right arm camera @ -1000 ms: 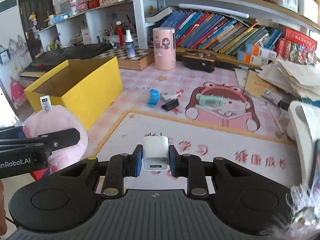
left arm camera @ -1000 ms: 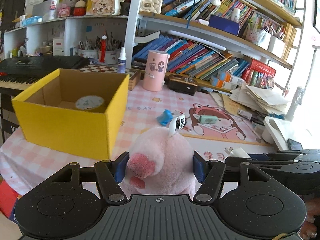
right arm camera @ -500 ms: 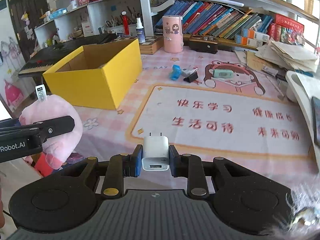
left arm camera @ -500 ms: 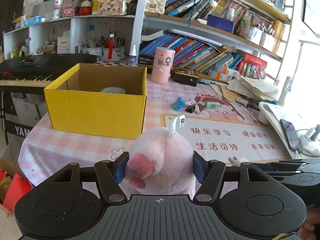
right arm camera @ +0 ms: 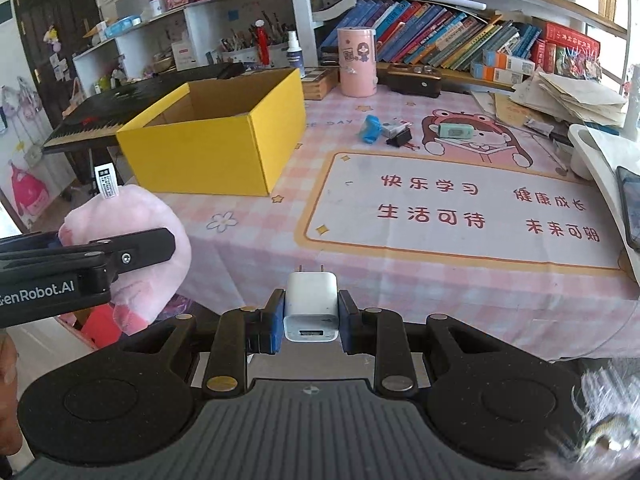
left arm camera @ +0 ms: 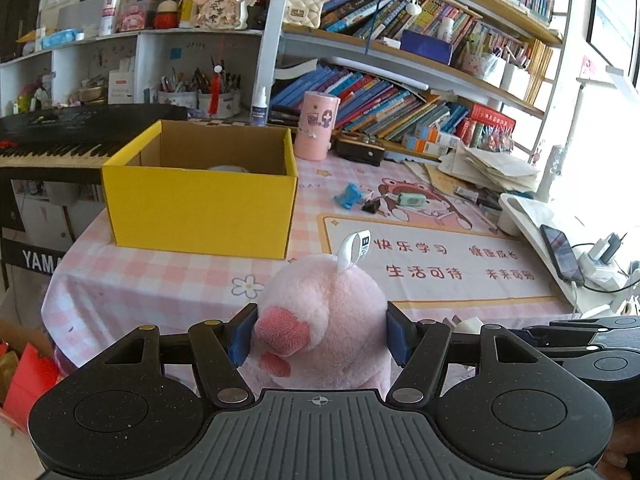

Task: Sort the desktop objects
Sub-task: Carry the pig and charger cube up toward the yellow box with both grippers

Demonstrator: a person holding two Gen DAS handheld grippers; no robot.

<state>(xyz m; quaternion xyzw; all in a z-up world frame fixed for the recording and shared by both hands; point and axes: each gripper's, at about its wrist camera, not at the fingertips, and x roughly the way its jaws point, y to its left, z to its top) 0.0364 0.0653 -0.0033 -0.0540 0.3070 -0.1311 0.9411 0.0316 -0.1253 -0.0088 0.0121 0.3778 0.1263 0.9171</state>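
Beyond the near edge of the worktop [right arm camera: 256,248], both grippers now sit farther back than one second ago: the yellow box [left arm camera: 200,200] was then close in front of the left camera and is now well away, and the whole printed mat [right arm camera: 460,208] comes into the right view. Left gripper [left arm camera: 320,332] points gently downward, level from side to side, and its jaws stand wide and press both sides of the pink plush toy [left arm camera: 332,320], which is held in the air before the worktop edge, same as before. Right gripper [right arm camera: 310,316] points more steeply down, and its jaws are narrow and clamp the white charger [right arm camera: 310,304] with its two prongs facing forward, also unchanged. At the left border of the right view a small part of a hand [right arm camera: 6,360] shows behind the left gripper. On the mat, red Chinese characters are printed in two rows. Black keyboard [left arm camera: 48,140] beside the box carries the letters "YAMA" on its front, cut by the frame. Side of the left gripper reads "enRobot.AI". White tag [right arm camera: 107,180] on the toy has small print, too fine to read.
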